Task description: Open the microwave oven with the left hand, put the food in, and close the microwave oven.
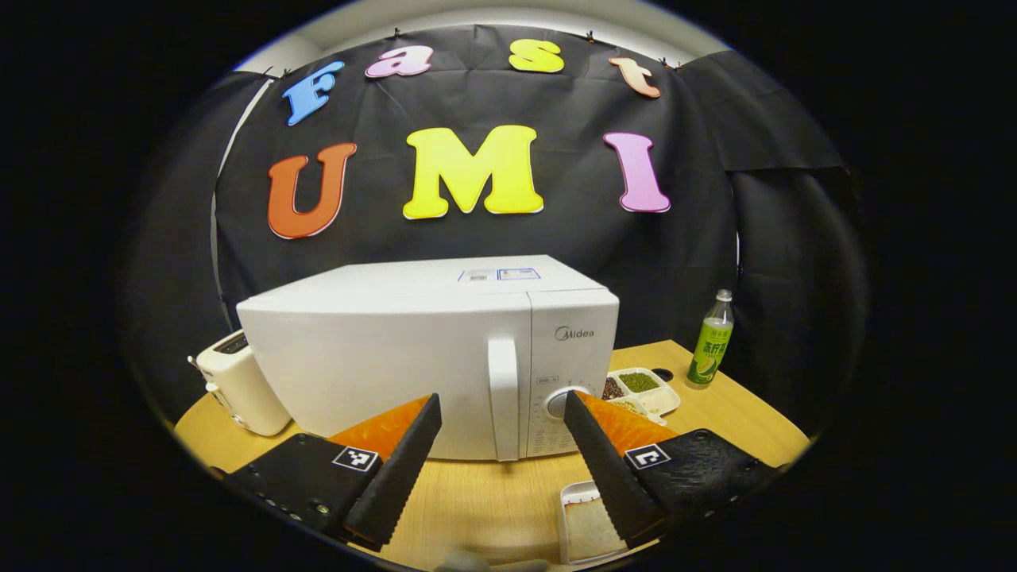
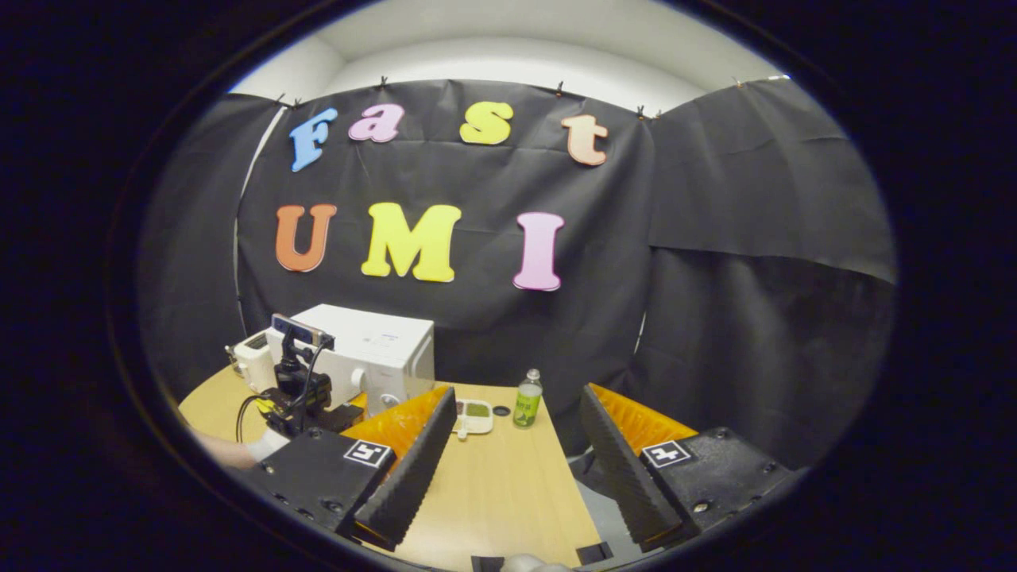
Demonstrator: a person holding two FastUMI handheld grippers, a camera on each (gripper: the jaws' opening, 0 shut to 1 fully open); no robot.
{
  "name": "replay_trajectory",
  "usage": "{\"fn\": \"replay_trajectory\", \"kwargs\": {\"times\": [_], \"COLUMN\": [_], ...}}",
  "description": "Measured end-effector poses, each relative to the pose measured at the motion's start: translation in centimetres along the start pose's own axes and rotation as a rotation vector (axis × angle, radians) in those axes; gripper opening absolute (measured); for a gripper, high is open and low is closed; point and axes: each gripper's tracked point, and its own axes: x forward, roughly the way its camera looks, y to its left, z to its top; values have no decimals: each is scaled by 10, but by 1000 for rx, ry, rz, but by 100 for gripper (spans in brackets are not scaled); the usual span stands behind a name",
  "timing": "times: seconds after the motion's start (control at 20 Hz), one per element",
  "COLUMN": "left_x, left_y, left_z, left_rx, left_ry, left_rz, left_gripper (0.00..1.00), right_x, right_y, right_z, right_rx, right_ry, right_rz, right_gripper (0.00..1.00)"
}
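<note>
**Door shut, both grippers spread wide and holding nothing**

In your left gripper view, a white toaster stands at the far left of the wooden table, just beside the microwave oven. The microwave's door is closed, and its upright handle sits between your left gripper's two fingers, farther off and untouched. The jaws stand wide apart with nothing held. A white food tray lies near on the table, partly under the right finger. To the right of the microwave sits a divided dish with dark and green fillings, then a green bottle farther right.

In your right gripper view, the left gripper appears at the left, in front of the microwave oven. The divided dish and green bottle stand beyond on the table. Your right gripper hangs wide open over the table's right edge, holding nothing.
</note>
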Motion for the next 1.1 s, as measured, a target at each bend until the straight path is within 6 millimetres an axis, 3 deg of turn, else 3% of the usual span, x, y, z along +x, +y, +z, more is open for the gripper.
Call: {"fn": "replay_trajectory", "kwargs": {"times": [0.25, 0.3, 0.4, 0.45, 0.5, 0.55, 0.6, 0.75, 0.9, 1.1], "left_x": [34, 37, 42, 41, 40, 41, 39, 38, 37, 23], "left_y": [5, 4, 4, 1, -1, -4, -2, -2, -1, 0], "left_z": [-11, -12, -10, -10, -10, -9, -11, -12, -11, -15], "left_rx": [-17, -15, 7, 10, 19, 19, 24, -17, -29, -43], "left_ry": [-28, -26, -33, -26, -25, -16, -10, 4, 12, 30], "left_rz": [34, 27, 13, -4, -19, -40, -53, -78, -83, -91], "left_gripper": [94, 86, 49, 53, 42, 41, 28, 23, 10, 7], "right_x": [-12, -13, -15, -16, -19, -21, -23, -25, -29, -29], "right_y": [-7, -6, -8, -9, -9, -6, -4, 1, 8, 13], "right_z": [-14, -17, -18, -19, -19, -19, -17, -13, -7, -1], "right_rx": [9, 10, 17, 21, 21, 18, 16, 6, -5, -24], "right_ry": [42, 52, 61, 60, 59, 56, 54, 39, 25, 6], "right_rz": [-24, -22, -25, -24, -24, -18, -14, 0, 17, 41], "right_gripper": [93, 93, 93, 100, 100, 100, 100, 100, 99, 100]}}
